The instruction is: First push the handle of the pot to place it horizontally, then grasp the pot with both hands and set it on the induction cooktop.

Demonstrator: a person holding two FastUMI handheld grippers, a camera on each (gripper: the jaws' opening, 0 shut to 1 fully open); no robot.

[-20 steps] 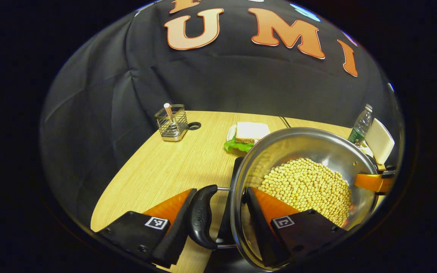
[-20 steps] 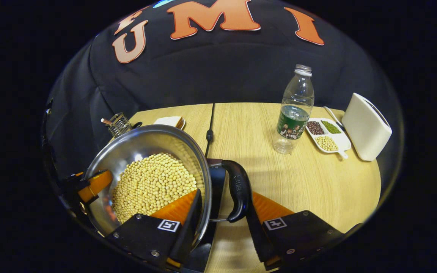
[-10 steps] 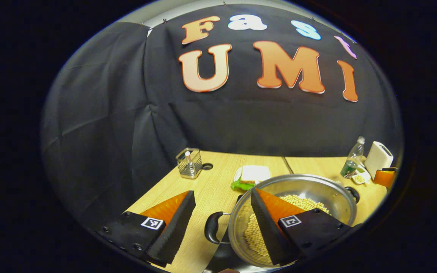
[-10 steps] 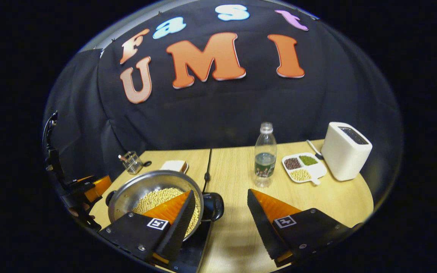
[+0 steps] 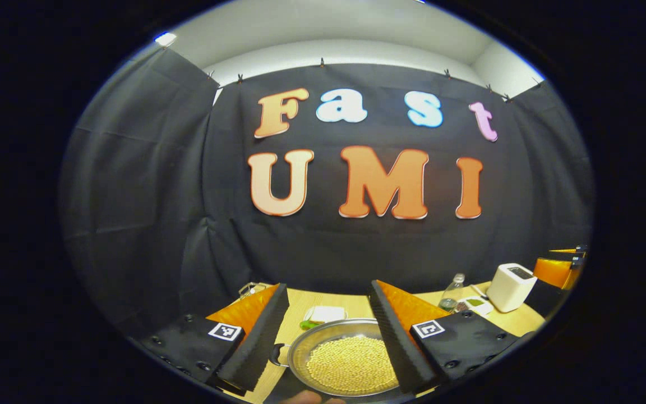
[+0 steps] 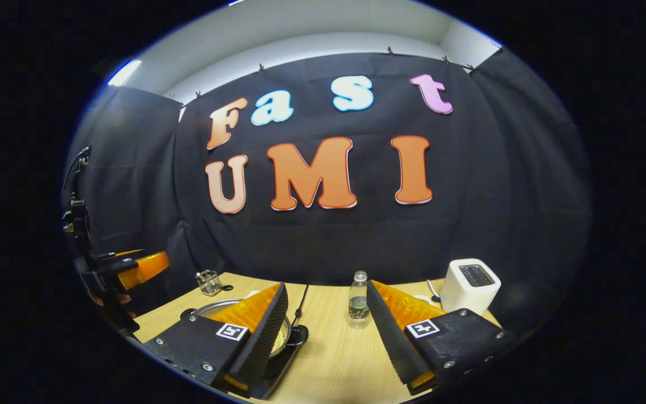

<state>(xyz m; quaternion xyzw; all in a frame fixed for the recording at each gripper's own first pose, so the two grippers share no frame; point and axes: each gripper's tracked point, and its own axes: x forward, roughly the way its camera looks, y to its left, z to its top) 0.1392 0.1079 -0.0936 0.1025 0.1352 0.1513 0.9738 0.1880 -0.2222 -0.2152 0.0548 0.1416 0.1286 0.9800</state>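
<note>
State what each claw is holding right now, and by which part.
Nothing. The left claw and the right claw are both open and empty, raised clear of the pot.

We see the wooden table (image 6: 334,359) carrying a black induction cooktop (image 6: 289,342) at the near edge, a plastic bottle (image 6: 359,300) standing mid-table, a white toaster (image 6: 469,286) to the right, a wire holder (image 6: 208,282) far left, and a sandwich plate (image 5: 323,314).

Silver pot (image 5: 306,350) of pale yellow beans (image 5: 351,365); white toaster (image 6: 469,286); light woodgrain table (image 6: 334,359).
</note>
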